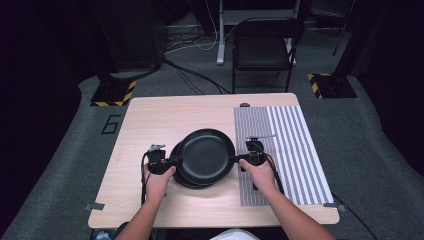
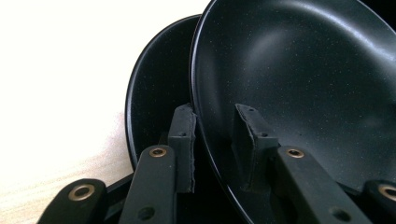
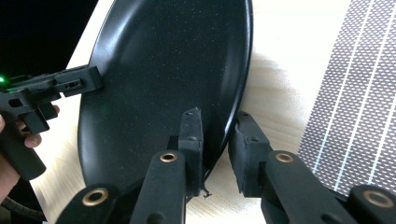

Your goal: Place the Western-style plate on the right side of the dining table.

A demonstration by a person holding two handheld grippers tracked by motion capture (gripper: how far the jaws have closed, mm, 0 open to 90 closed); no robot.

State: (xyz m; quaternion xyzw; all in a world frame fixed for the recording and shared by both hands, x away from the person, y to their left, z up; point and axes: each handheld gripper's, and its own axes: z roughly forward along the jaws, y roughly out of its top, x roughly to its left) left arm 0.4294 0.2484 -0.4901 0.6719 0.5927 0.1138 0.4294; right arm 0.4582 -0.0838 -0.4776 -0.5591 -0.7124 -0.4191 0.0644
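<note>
Together, the left gripper (image 1: 176,161) pinches the top plate's (image 1: 206,152) left rim and the right gripper (image 1: 235,159) its right rim, jaws nearly shut, holding it over a second plate (image 2: 156,88) on the table (image 1: 150,120) beside the striped mat (image 1: 290,145).

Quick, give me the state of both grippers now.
Left gripper: shut on the rim of the upper round black plate.
Right gripper: shut on the same plate's opposite rim.

Dark room; grey carpet (image 1: 380,150); black folding chair (image 1: 263,50) behind wooden table (image 1: 150,120).
</note>
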